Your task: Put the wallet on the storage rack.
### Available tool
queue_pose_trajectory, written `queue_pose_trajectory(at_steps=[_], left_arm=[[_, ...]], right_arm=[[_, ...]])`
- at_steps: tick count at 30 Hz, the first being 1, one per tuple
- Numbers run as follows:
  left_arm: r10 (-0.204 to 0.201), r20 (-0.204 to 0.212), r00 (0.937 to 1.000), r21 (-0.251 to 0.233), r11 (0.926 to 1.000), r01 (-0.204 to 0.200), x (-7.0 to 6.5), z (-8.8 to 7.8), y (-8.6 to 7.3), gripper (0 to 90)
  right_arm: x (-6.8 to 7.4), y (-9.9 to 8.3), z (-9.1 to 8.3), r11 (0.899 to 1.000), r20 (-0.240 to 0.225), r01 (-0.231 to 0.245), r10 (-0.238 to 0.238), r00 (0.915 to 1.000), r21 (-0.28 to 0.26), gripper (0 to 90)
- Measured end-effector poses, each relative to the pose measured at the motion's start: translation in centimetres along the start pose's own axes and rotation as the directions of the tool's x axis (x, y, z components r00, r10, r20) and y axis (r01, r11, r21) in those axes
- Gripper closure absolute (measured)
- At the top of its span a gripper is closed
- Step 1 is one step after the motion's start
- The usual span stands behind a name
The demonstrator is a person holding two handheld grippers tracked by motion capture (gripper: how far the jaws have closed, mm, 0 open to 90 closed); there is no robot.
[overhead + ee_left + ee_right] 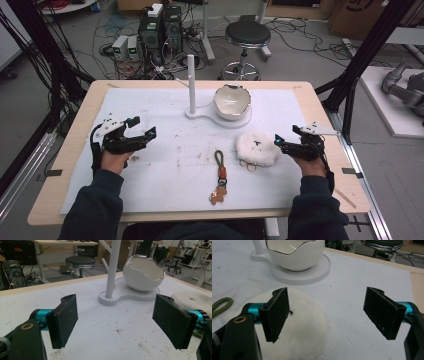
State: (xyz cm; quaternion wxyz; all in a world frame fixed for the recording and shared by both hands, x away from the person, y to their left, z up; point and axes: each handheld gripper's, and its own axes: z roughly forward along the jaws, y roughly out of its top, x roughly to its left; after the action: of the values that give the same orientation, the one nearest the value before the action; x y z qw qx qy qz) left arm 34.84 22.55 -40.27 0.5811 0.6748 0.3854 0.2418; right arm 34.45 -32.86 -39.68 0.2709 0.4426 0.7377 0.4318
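Both grippers wide: right gripper [286,139] beside fluffy pad [257,148]; left gripper [141,127] apart.

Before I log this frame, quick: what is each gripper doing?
Left gripper: open, holding nothing.
Right gripper: open, holding nothing, beside the white fluffy pad.

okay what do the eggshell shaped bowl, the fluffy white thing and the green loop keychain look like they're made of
The eggshell bowl looks like glazed ceramic: glossy white, with a jagged rim edged in a shiny metallic line. The fluffy white pad seems to be plush or faux fur, matte and fuzzy, with metal rings at its edge. The keychain has what looks like an olive braided cord loop; its brown charm could be leather, too small to tell.
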Motion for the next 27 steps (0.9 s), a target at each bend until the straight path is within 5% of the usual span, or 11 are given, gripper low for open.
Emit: queue_pose_trajectory(at_steps=[19,27], left_arm=[[-0.001,0.008,1.0,0.001,1.0,0.001,-0.1,0.0,0.0,20.5],[0.001,0.014,0.9999,0.004,1.0,-0.001,-0.2,0.1,-0.1,21.0]], right_arm=[[1.0,0.2,-0.3,1.0,-0.032,-0.011,0.011,0.9994,-0.014,25.8],[4.0,1.1,-0.3,0.999,-0.135,0.025,-0.029,0.9905,-0.029,45.2]])
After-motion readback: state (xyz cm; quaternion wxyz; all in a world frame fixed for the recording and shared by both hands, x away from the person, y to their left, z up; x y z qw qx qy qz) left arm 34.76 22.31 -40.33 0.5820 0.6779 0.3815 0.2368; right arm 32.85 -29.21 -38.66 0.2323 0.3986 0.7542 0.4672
